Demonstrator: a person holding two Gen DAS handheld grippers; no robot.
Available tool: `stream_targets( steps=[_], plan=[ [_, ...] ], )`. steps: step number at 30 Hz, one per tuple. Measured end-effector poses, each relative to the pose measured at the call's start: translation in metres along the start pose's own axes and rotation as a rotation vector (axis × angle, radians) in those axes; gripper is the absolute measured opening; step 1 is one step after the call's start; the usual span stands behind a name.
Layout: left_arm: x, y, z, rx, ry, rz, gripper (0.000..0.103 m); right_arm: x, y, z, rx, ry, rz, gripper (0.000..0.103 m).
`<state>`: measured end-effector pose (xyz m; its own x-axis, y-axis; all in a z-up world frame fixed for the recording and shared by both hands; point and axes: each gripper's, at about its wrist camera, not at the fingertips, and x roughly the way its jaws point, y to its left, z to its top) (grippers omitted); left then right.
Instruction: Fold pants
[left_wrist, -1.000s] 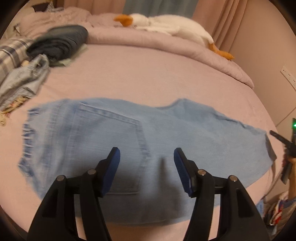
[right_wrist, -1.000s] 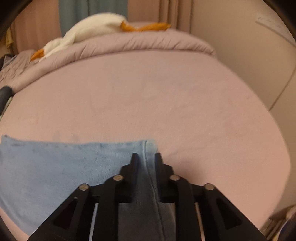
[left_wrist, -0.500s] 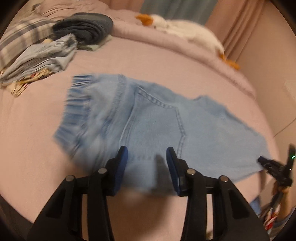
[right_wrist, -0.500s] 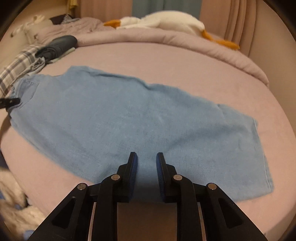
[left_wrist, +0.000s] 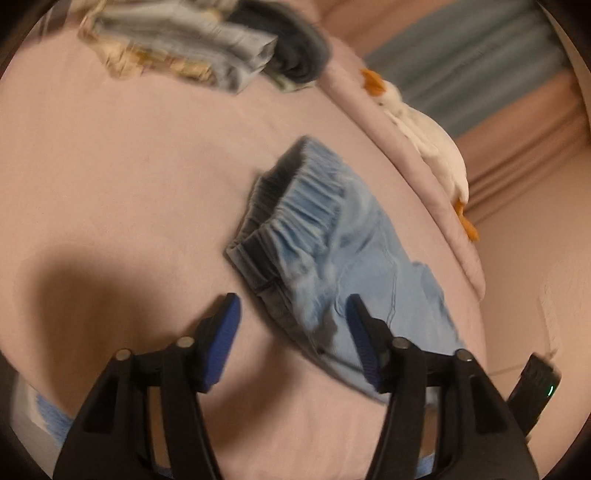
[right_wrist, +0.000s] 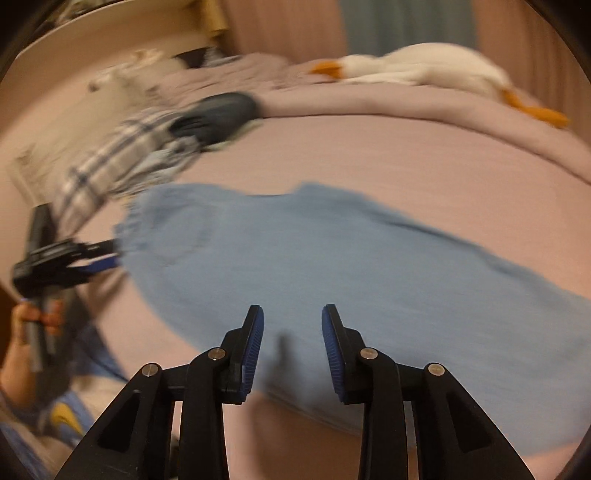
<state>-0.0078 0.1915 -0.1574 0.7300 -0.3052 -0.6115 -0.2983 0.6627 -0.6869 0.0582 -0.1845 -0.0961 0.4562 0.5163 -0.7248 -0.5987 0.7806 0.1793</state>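
Light blue denim pants (right_wrist: 332, 266) lie spread flat on the pink bed. Their elastic waistband (left_wrist: 295, 206) faces the left wrist view. My left gripper (left_wrist: 291, 332) is open and empty, hovering by the waistband corner; it also shows at the left of the right wrist view (right_wrist: 92, 254), at the waistband edge. My right gripper (right_wrist: 291, 347) is open and empty above the near edge of the pants. Both views are blurred by motion.
A pile of folded clothes (right_wrist: 147, 147) with a dark rolled garment (left_wrist: 299, 59) lies at the bed's far left. A white plush goose (right_wrist: 424, 70) lies on the rolled pink duvet (right_wrist: 369, 107) at the back. The bed's near edge (right_wrist: 295, 435) is close.
My right gripper let go of the pants, opened and swung left over the spread pants. My left gripper moved to the waistband end and opened wider.
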Motion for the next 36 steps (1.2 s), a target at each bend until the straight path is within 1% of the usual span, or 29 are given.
stream_targets(
  steps=[2,3,5,7,10,12,13,14,15,17,19,20,21,22,23,24,25,26,27,28,29,30,31,32,33,34,36],
  plan=[
    [0.003,0.008,0.002,-0.081,-0.001,-0.048,0.073,0.018,0.028,0.004,-0.045,0.009,0.065,0.032],
    [0.003,0.01,0.003,-0.104,-0.014,-0.062,0.074,0.023,0.042,0.006,-0.069,0.008,0.081,0.032],
    [0.003,0.008,0.006,-0.107,-0.024,-0.065,0.076,0.036,0.07,0.013,-0.118,0.002,0.109,0.032],
    [0.006,0.003,0.007,-0.088,-0.034,-0.046,0.076,0.046,0.087,0.02,-0.134,-0.007,0.15,0.032],
    [0.011,-0.001,0.015,-0.084,-0.053,-0.029,0.076,0.067,0.107,0.026,-0.122,-0.001,0.204,0.032],
    [0.016,0.001,0.021,-0.1,-0.063,-0.024,0.071,0.082,0.119,0.024,-0.119,0.036,0.212,0.032],
    [0.019,0.002,0.024,-0.101,-0.068,-0.017,0.067,0.087,0.121,0.02,-0.121,0.061,0.207,0.032],
    [0.021,0.003,0.027,-0.096,-0.071,0.001,0.053,0.094,0.121,0.014,-0.121,0.095,0.196,0.032],
    [0.025,0.006,0.03,-0.1,-0.064,0.0,0.05,0.099,0.121,0.009,-0.124,0.108,0.187,0.032],
    [0.027,0.007,0.032,-0.109,-0.062,-0.004,0.049,0.097,0.117,0.004,-0.127,0.087,0.199,0.032],
    [0.021,0.003,0.031,-0.076,-0.066,0.009,0.049,0.092,0.109,0.003,-0.074,0.112,0.218,0.032],
    [0.018,0.003,0.031,-0.062,-0.063,0.013,0.051,0.087,0.108,0.004,-0.066,0.123,0.215,0.032],
    [0.011,0.005,0.029,-0.053,-0.065,0.019,0.057,0.076,0.108,0.003,-0.075,0.116,0.211,0.032],
    [0.007,0.007,0.028,-0.058,-0.075,0.023,0.06,0.067,0.108,0.002,-0.091,0.089,0.204,0.032],
    [0.002,0.01,0.027,-0.067,-0.086,0.034,0.066,0.056,0.107,-0.002,-0.112,0.054,0.18,0.032],
    [-0.003,0.012,0.026,-0.068,-0.094,0.043,0.067,0.05,0.103,-0.006,-0.121,0.04,0.147,0.032],
    [-0.008,0.009,0.024,-0.05,-0.098,0.055,0.067,0.047,0.097,-0.011,-0.115,0.051,0.119,0.032],
    [-0.012,0.004,0.021,-0.019,-0.11,0.089,0.067,0.049,0.088,-0.019,-0.09,0.095,0.124,0.033],
    [-0.018,-0.004,0.018,0.029,-0.137,0.139,0.067,0.052,0.08,-0.027,-0.058,0.134,0.145,0.033],
    [-0.024,-0.012,0.016,0.073,-0.169,0.172,0.067,0.048,0.075,-0.036,-0.04,0.131,0.164,0.033],
    [-0.029,-0.017,0.015,0.103,-0.198,0.205,0.069,0.038,0.073,-0.042,-0.052,0.108,0.172,0.033],
    [-0.036,-0.021,0.014,0.116,-0.228,0.241,0.07,0.03,0.071,-0.044,-0.06,0.099,0.173,0.033],
    [-0.041,-0.024,0.015,0.125,-0.251,0.251,0.07,0.019,0.068,-0.045,-0.049,0.082,0.182,0.033],
    [-0.045,-0.03,0.015,0.146,-0.262,0.243,0.07,0.008,0.061,-0.044,-0.021,0.051,0.191,0.033],
    [-0.046,-0.038,0.013,0.176,-0.264,0.245,0.07,-0.002,0.053,-0.044,0.005,0.015,0.172,0.033],
    [-0.044,-0.047,0.011,0.212,-0.26,0.245,0.07,-0.009,0.045,-0.043,0.023,-0.014,0.137,0.033],
    [-0.033,-0.072,0.001,0.312,-0.217,0.2,0.07,-0.02,0.024,-0.044,0.073,-0.059,0.04,0.033]
  ],
)
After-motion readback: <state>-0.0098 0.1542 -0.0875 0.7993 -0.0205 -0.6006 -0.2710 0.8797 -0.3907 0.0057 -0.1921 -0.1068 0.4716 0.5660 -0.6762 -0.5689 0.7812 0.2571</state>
